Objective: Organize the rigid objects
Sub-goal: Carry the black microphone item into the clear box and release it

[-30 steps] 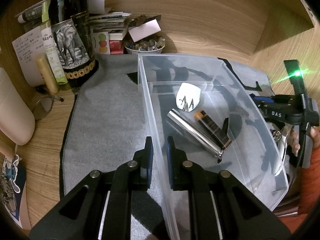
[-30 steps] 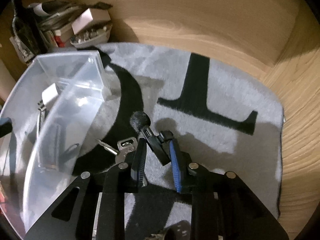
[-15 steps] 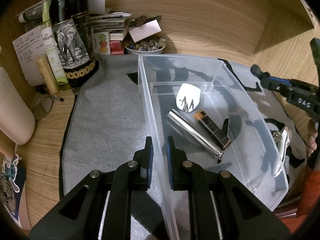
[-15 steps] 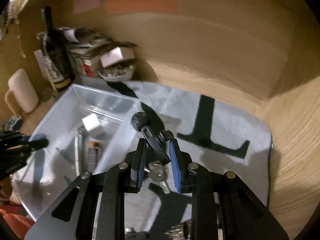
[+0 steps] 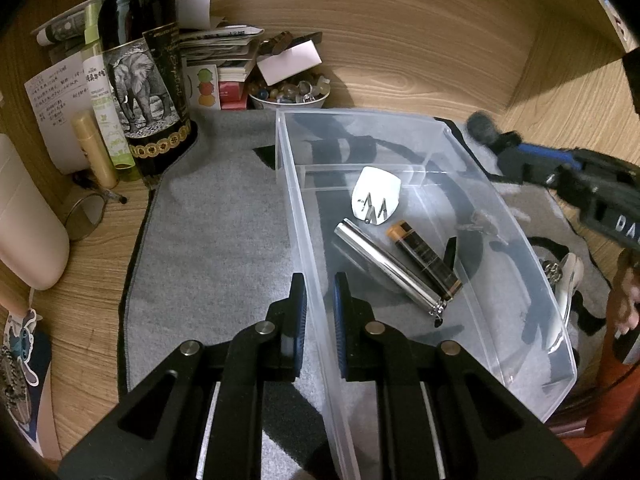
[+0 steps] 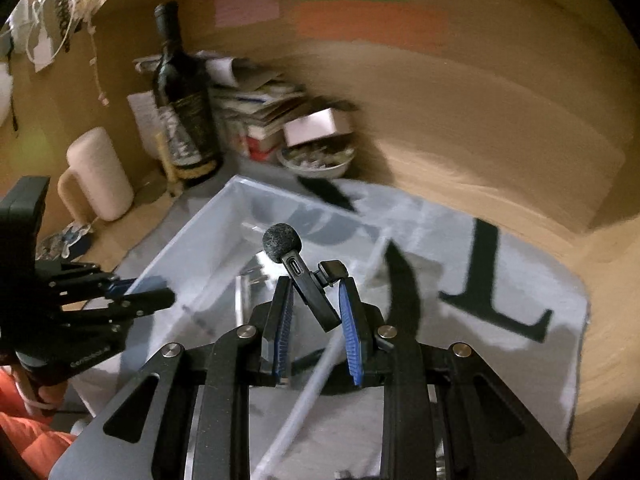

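A clear plastic bin (image 5: 532, 256) sits on a grey mat (image 5: 216, 240). It holds a white plug (image 5: 374, 196), a silver tube (image 5: 386, 266) and a battery (image 5: 426, 254). My left gripper (image 5: 318, 300) is shut on the bin's left wall. My right gripper (image 6: 316, 300) is shut on a small black clip microphone with a foam tip (image 6: 298, 266) and holds it above the bin (image 6: 188, 248). It also shows at the right of the left wrist view (image 5: 516, 152). Keys (image 5: 554, 270) lie on the mat outside the bin's right wall.
A wine bottle (image 5: 140, 64), a stack of papers (image 5: 216, 48), a bowl of small stones (image 5: 290, 94), a cream mug (image 5: 28, 220) and tubes crowd the back left corner. Wooden walls close the back and right. The mat's right part shows a black L mark (image 6: 492, 296).
My right gripper has lifted the microphone off the mat and swung it left, over the bin. The keys stayed on the mat. My left gripper has kept its hold on the bin wall.
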### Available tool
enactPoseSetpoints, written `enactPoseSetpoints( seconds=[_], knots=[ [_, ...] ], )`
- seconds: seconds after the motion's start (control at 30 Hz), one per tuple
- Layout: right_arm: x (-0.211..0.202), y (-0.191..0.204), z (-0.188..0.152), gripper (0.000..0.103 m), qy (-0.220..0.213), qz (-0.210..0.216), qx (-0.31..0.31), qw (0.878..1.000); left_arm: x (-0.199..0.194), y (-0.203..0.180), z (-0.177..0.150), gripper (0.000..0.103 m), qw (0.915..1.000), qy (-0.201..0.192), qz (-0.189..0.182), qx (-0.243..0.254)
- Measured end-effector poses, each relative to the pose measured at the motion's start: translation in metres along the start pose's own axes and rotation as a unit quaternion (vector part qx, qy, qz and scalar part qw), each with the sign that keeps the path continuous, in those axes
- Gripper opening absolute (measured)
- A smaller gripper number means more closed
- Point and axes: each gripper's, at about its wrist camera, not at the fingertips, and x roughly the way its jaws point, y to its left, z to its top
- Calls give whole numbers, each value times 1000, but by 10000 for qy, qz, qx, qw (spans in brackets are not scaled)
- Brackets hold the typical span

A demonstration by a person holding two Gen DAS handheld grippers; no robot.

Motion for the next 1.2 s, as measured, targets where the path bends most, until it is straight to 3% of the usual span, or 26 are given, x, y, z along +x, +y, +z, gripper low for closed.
enactPoseSetpoints(
  seconds=[0.6, 0.67, 0.73, 1.07, 1.2],
  knots=[
    [47, 25, -15, 23, 729, 300, -197, 9967, 1, -1, 2, 13, 10000, 6, -36, 30],
    [46, 25, -15, 30, 732, 287, -213, 9967, 1, -2, 2, 13, 10000, 8, -34, 35],
    [41, 24, -15, 46, 631, 238, -197, 9975, 1, -1, 2, 13, 10000, 7, -34, 30],
    [-1, -3, -2, 50, 28, -184, -6, 9998, 1, -1, 2, 13, 10000, 10, -31, 22],
    [-19, -23, -5, 63, -120, -589, 105, 9981, 1, -1, 2, 13, 10000, 8, -28, 17]
  ],
)
